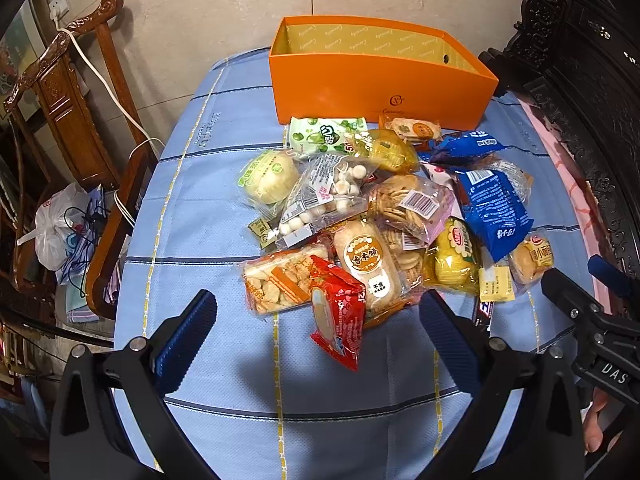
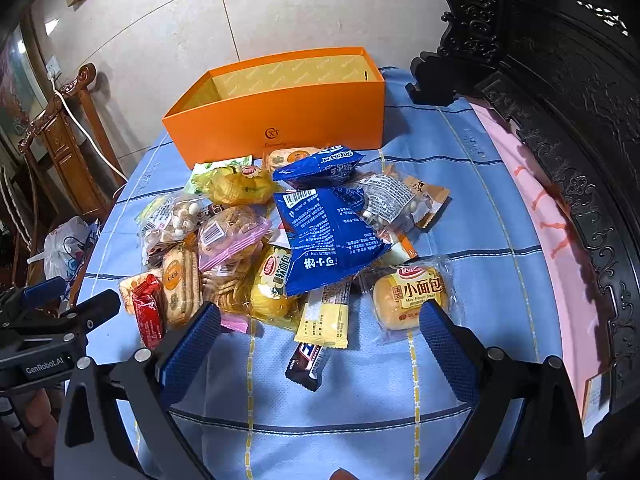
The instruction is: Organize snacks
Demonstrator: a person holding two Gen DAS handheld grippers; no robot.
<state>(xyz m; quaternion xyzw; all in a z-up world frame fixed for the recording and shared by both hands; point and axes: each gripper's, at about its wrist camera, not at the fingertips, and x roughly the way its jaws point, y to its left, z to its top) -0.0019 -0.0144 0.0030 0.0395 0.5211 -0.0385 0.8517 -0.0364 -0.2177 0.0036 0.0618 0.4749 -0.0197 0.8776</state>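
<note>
A pile of wrapped snacks lies on the blue cloth table (image 1: 224, 360), in front of an empty orange box (image 1: 376, 84), also in the right wrist view (image 2: 288, 116). My left gripper (image 1: 320, 312) is open and empty, hovering over a red packet (image 1: 340, 316) at the pile's near edge. My right gripper (image 2: 320, 328) is open and empty, above a yellow wafer packet (image 2: 326, 320) and a dark chocolate bar (image 2: 308, 364). A big blue bag (image 2: 328, 240) tops the pile; a small bread pack (image 2: 412, 296) lies by my right finger.
A carved wooden chair (image 1: 76, 128) with a white cable stands left of the table, a plastic bag (image 1: 60, 224) below it. Dark carved furniture (image 2: 560, 100) borders the table's right side, with a pink strip (image 2: 536, 216) along it.
</note>
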